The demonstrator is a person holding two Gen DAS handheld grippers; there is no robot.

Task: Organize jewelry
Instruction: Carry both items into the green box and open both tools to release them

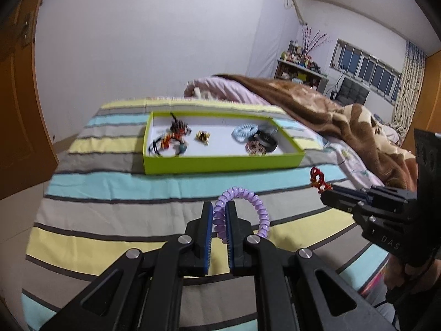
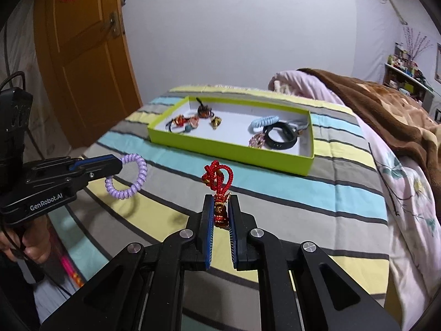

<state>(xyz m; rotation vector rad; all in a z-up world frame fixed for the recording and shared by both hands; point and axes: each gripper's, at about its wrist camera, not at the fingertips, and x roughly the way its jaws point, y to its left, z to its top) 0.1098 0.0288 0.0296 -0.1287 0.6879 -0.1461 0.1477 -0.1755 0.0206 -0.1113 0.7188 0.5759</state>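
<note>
My left gripper (image 1: 219, 210) is shut on a purple spiral hair tie (image 1: 249, 201) and holds it above the striped bedspread; both show in the right wrist view, the gripper (image 2: 117, 162) and the tie (image 2: 129, 190). My right gripper (image 2: 220, 205) is shut on a red knotted cord charm (image 2: 219, 182) with a red and gold bead, also held above the bed; the charm shows at the right in the left wrist view (image 1: 318, 179). A green tray (image 1: 220, 162) (image 2: 226, 151) lies ahead of both, holding several bracelets, hair ties and charms.
A brown blanket (image 1: 330, 110) (image 2: 386, 102) and a pink floral quilt (image 2: 408, 193) are heaped on the bed to the right of the tray. An orange door (image 2: 82, 55) stands at the left. A shelf (image 1: 297, 69) is against the far wall.
</note>
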